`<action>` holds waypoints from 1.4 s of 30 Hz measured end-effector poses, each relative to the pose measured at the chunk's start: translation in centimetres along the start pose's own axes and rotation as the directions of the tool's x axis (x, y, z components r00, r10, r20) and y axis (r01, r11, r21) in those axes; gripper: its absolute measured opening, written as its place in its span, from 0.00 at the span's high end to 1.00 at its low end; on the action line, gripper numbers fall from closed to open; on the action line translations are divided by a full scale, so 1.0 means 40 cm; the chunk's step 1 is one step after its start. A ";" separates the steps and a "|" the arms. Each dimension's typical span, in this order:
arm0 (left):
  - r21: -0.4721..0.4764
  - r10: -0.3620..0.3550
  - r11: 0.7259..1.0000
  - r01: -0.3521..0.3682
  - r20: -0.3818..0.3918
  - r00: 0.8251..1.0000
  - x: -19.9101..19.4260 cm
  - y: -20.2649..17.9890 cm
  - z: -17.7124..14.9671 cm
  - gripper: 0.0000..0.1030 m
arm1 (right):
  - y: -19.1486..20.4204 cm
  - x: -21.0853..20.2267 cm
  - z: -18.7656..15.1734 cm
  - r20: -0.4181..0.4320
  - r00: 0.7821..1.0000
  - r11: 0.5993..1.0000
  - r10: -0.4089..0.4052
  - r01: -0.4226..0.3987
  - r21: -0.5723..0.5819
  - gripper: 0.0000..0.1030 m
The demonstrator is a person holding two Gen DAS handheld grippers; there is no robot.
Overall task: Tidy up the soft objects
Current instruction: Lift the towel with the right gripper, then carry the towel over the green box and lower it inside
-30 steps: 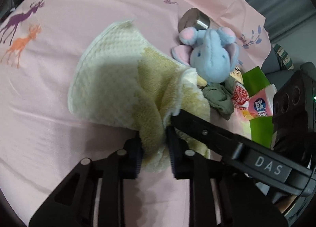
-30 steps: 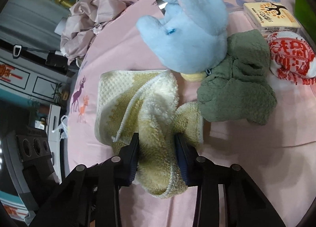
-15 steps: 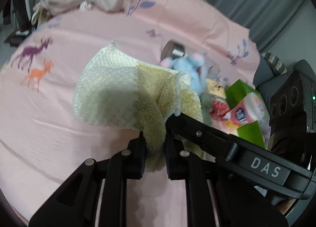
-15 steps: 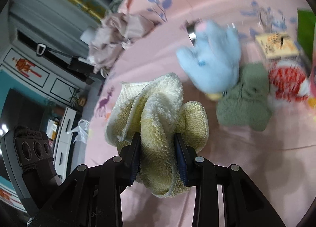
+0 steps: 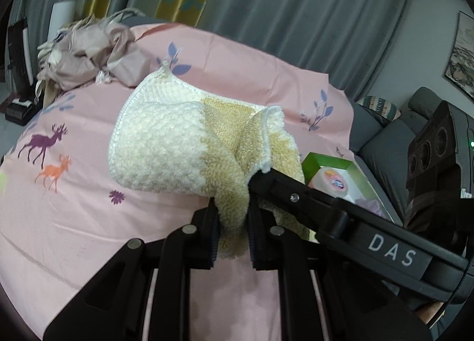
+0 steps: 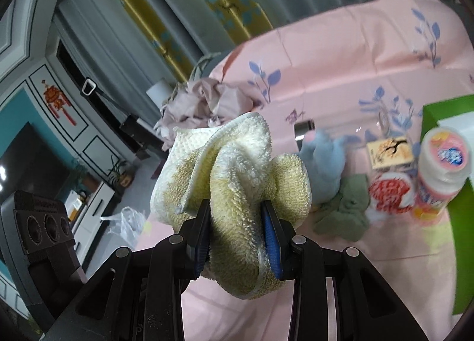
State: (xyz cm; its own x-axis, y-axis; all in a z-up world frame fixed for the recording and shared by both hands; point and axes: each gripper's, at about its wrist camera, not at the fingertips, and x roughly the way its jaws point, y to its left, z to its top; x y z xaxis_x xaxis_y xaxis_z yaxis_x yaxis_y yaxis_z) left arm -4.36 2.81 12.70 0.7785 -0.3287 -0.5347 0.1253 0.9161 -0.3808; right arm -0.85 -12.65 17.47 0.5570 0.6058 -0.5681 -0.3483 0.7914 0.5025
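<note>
A: Report the count of held items and the grip state.

B: One cream-and-yellow towel (image 5: pixel 189 151). Left gripper (image 5: pixel 232 232) fingers pinch its lower fold; right gripper (image 6: pixel 237 234) fingers pinch another fold. The towel hangs bunched at frame centre in both views, above the pink sheet (image 5: pixel 74 222).

A: Other items?

B: Right view, right side: one blue plush toy (image 6: pixel 326 169), one green cloth (image 6: pixel 346 213), one red-and-white item (image 6: pixel 391 195), one bottle (image 6: pixel 441 172), one green box (image 6: pixel 462 252). One crumpled fabric pile (image 5: pixel 86 56) upper left.

A: Open room?

B: Bare sheet at left view's lower left.
</note>
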 end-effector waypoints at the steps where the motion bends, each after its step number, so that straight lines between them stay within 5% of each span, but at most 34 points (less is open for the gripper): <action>1: 0.004 -0.004 1.000 0.004 0.004 1.000 -0.001 -0.004 0.001 0.89 | 0.000 -0.008 0.001 0.008 1.000 1.000 -0.004 0.004 -0.004 0.65; 42: 0.193 -0.163 0.969 0.157 0.013 0.987 0.040 -0.334 0.050 0.89 | -0.145 -0.318 0.084 0.208 0.957 0.979 -0.204 0.194 0.069 0.65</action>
State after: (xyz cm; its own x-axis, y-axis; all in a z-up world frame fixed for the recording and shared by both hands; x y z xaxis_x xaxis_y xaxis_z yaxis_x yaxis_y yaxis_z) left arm -3.57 -9.48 18.44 0.7557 -0.4702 -0.4559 0.3621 0.8800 -0.3073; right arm -3.38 -25.23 23.99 0.7609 0.4010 -0.5101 -0.1808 0.8860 0.4269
